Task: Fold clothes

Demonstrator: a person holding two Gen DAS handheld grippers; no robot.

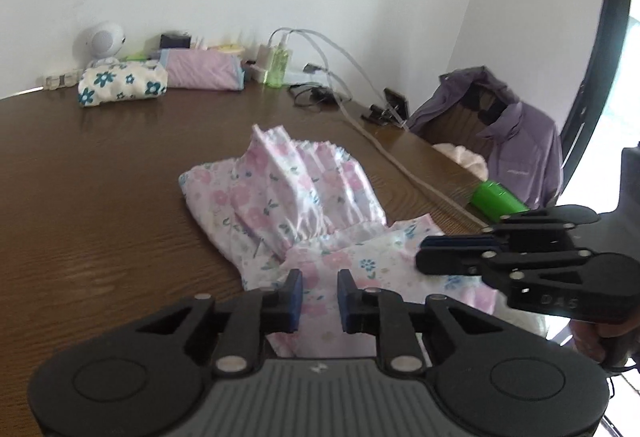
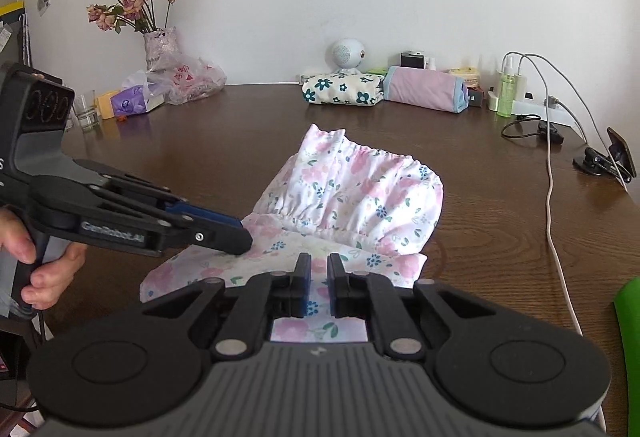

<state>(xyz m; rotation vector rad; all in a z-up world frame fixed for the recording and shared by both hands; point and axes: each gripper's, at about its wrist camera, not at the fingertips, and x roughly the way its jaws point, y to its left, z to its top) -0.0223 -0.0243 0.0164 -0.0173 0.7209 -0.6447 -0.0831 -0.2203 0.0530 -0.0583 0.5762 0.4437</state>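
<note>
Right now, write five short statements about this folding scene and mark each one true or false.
1. The pink floral garment lies on a dark wooden table. True.
2. The glass tumbler stands on the garment. False: it stands apart, near the table's far left edge.
3. A blue-flowered folded cloth sits beside a lilac folded cloth near the wall. True.
4. A purple jacket lies flat on the table. False: it hangs on a chair beyond the table's edge.
5. The vase holds fresh green leaves only. False: it holds dried pinkish roses.
</note>
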